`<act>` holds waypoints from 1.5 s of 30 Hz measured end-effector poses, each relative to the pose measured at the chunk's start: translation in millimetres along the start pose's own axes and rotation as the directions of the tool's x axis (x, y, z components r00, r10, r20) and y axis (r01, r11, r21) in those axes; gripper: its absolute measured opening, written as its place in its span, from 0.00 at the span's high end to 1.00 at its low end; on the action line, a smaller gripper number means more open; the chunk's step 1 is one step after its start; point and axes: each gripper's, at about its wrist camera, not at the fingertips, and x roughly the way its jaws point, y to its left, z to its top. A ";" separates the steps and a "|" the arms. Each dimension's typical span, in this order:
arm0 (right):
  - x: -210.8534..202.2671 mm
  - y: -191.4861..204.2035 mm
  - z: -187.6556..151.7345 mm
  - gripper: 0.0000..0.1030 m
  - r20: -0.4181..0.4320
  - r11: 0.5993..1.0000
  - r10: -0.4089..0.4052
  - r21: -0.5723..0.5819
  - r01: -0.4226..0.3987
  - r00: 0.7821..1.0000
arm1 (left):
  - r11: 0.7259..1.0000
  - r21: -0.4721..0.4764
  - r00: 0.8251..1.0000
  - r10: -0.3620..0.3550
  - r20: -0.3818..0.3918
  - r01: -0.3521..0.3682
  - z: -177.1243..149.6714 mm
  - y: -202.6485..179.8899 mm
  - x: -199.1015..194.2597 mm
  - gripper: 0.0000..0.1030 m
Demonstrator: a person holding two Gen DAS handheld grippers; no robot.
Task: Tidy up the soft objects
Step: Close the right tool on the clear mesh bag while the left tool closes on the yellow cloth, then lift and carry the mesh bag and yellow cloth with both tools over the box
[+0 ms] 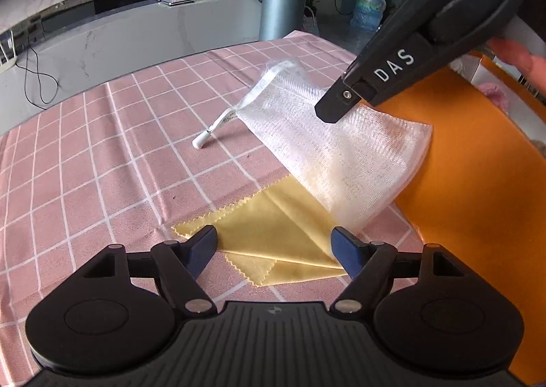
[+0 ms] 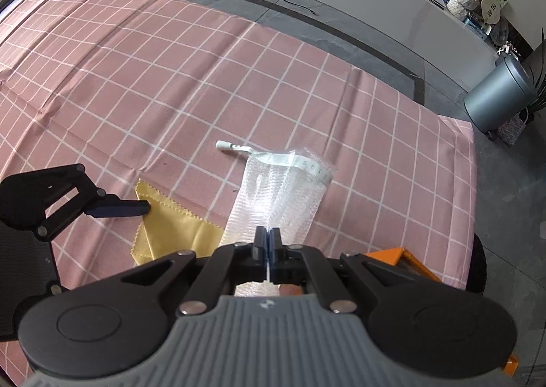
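Pinching the near edge of a white mesh pouch [image 2: 273, 202], the right gripper [image 2: 267, 243] is holding its jaws pressed together on the netting. The pouch is translucent, ribbed, roughly rectangular; its long axis is running away from those jaws, near end lifted, far end resting on the bench [image 2: 170, 80]. At the far end a white drawstring ribbon [image 2: 307, 165] with small, unreadable print is ending in a white plastic toggle [image 2: 227, 145] lying on the cloth. The bench cover is pink fabric with a white grid. The left gripper [image 1: 274, 245] is hovering with jaws spread over a yellow cloth [image 1: 273, 233], flat, folded, edges zigzag-cut, lying just beside and partly under the pouch. "DAS" is showing in white on the right gripper's black arm. An orange box [image 1: 477, 182] is standing at the bench's right.
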 end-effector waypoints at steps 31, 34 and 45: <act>-26.1 43.2 -24.9 1.00 0.065 0.995 0.101 0.007 -0.101 0.993 | 0.965 -0.193 0.975 0.199 0.096 -0.178 -32.9 24.8 -74.6 0.99; -33.7 54.2 -31.9 1.00 0.079 0.991 0.129 0.016 -0.131 0.988 | 0.956 -0.239 0.973 0.202 0.110 -0.171 -38.8 28.0 -92.6 0.99; -75.4 76.2 -70.5 1.00 0.160 0.975 0.200 0.068 -0.213 0.967 | 0.940 -0.309 0.960 0.211 0.184 -0.147 -49.8 16.3 -143.0 0.99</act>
